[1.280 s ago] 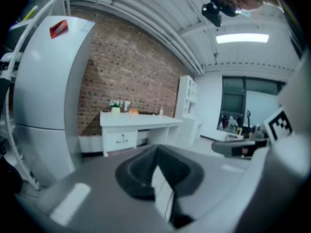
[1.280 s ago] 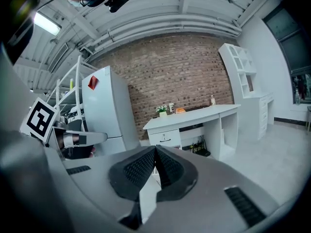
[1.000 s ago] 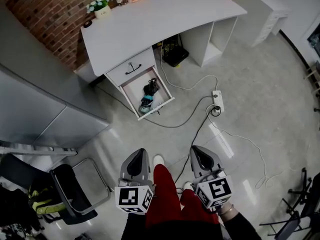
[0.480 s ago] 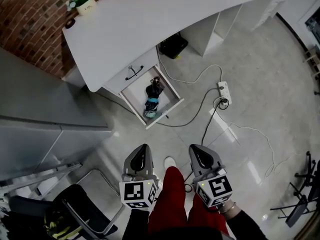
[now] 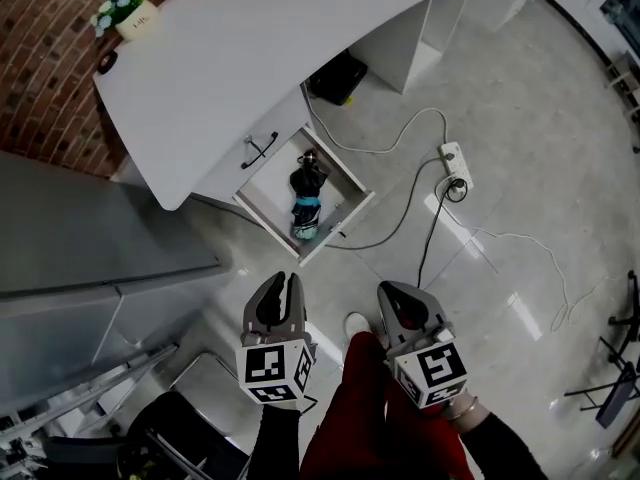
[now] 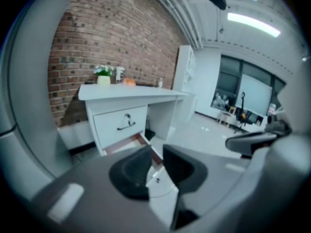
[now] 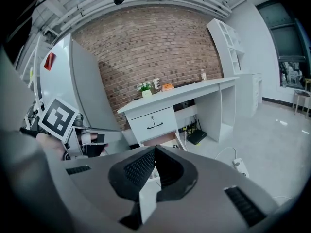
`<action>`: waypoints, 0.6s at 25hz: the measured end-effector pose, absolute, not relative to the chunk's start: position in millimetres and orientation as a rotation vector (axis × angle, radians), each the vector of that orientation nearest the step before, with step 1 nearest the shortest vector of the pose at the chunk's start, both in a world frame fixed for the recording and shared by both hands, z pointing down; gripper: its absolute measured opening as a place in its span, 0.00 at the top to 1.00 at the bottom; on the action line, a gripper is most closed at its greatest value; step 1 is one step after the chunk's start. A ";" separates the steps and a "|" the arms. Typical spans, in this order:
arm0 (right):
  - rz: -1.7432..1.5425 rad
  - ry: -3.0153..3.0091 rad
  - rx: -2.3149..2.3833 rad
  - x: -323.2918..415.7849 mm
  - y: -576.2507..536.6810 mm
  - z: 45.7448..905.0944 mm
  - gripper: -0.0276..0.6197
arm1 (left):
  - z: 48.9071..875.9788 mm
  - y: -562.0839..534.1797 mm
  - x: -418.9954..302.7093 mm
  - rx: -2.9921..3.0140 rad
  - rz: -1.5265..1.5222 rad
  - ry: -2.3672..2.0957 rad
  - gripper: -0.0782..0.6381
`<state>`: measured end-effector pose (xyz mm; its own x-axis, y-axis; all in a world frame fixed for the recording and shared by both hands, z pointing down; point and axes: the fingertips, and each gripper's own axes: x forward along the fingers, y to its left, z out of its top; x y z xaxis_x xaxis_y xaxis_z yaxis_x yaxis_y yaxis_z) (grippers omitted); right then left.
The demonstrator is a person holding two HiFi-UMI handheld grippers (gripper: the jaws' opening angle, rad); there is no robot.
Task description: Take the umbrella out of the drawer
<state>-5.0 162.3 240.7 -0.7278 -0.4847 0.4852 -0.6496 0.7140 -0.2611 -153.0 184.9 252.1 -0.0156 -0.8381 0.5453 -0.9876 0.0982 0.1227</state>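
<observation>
A folded black umbrella with a teal band (image 5: 305,196) lies in the open lower drawer (image 5: 346,218) of the white desk (image 5: 250,48). The upper drawer (image 5: 260,150) is closed. Both grippers hang over the floor well short of the drawer and touch nothing. My left gripper (image 5: 288,286) is opening, with a narrow gap between its jaws and nothing in it. In the left gripper view the left gripper (image 6: 156,152) points at the open drawer (image 6: 130,142). My right gripper (image 5: 386,292) is shut and empty. The right gripper (image 7: 155,149) aims at the drawer (image 7: 163,141); the umbrella is hidden there.
A grey cabinet (image 5: 90,258) stands left of the desk. A power strip (image 5: 455,160) and loose cables (image 5: 400,218) lie on the floor to the right. A black box (image 5: 335,76) sits under the desk. The person's red trouser legs (image 5: 365,408) are between the grippers, a black chair (image 5: 190,438) at lower left.
The desk and open drawer have come nearer as both grippers moved forward and lower. The left gripper's jaws, shut before, now stand slightly apart.
</observation>
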 end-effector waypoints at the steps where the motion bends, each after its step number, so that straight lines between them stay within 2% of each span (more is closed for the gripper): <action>1: 0.600 -2.533 0.881 -5.8 160.1 246.3 0.96 | 258.1 180.7 -154.5 1.778 0.413 -1.887 0.79; 15: 0.716 -2.498 0.941 -28.4 104.7 331.2 0.96 | 368.5 125.1 -177.1 1.639 0.575 -1.773 0.64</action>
